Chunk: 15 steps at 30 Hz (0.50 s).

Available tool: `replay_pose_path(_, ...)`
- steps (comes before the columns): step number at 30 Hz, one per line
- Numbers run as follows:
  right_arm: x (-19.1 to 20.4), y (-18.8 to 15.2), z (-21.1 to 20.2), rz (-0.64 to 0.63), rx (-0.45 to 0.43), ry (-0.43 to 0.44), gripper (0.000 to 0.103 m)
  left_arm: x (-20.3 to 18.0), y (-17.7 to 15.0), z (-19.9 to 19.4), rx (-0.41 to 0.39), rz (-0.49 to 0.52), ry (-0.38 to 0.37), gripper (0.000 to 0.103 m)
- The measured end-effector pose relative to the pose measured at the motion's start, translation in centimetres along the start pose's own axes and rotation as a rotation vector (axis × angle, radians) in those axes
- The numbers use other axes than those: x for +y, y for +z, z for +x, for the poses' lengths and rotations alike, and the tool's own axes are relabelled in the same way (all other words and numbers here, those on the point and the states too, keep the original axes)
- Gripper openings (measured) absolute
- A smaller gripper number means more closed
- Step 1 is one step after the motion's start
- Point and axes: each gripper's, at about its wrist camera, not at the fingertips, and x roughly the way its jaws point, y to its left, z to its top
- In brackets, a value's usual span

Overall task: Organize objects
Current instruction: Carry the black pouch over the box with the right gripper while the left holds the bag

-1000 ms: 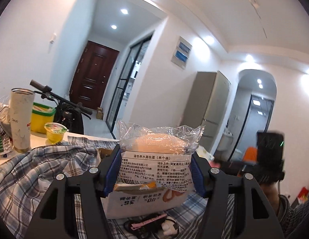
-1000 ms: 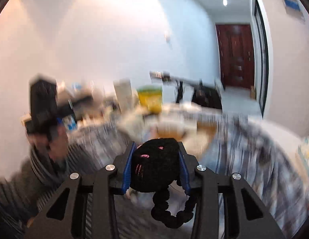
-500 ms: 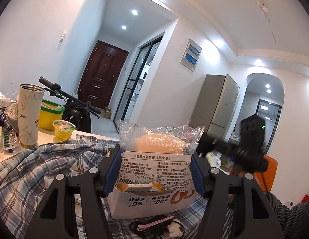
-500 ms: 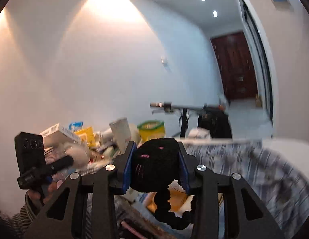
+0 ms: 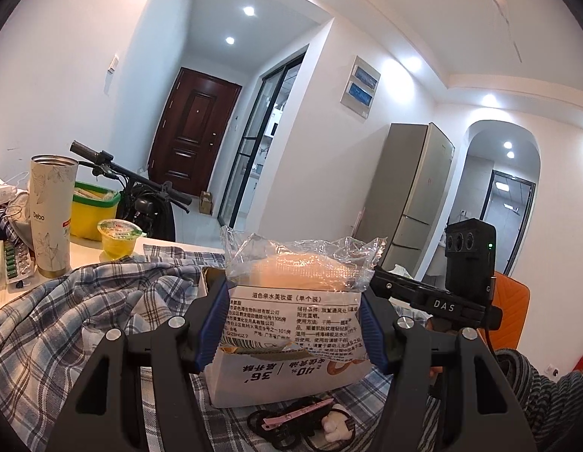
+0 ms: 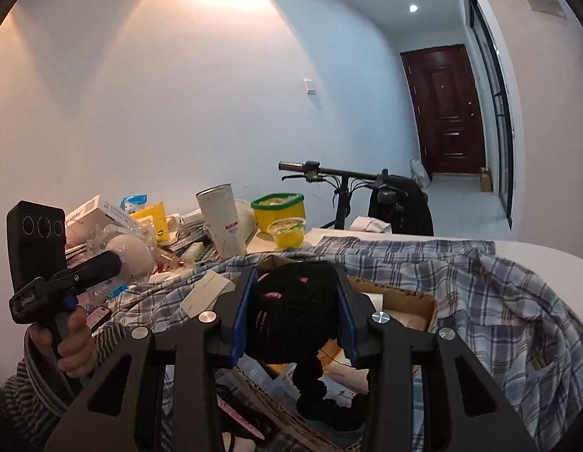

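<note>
Right wrist view: a black knitted toy (image 6: 293, 316) is pinched between the right gripper (image 6: 293, 320) fingers above the cardboard box (image 6: 408, 303), lowering and release judged next, while a sponge packet (image 5: 295, 301) is clamped between the left gripper (image 5: 293, 324) fingers.

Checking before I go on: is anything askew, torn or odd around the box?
Yes. A plaid shirt lies crumpled over the open cardboard box rim. The clear packet in the left gripper has a ragged, torn-open top.

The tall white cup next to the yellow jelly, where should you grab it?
Grab the tall white cup round its middle, coming from the side facing the checked shirt. It stands upright with straight, round walls, and clutter crowds its far side.
</note>
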Motion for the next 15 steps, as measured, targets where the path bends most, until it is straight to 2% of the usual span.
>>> replay_pose_path(8, 1.2, -1.2, 1.3, -0.122, 0.101, -0.119, 0.039, -0.1, -0.1, 0.0, 0.001, 0.003, -0.005, 0.064)
replay_pose_path(15, 1.3, -1.9, 2.1, -0.125, 0.171, -0.12, 0.039, -0.3, -0.1, 0.1, 0.01, 0.006, -0.005, 0.064)
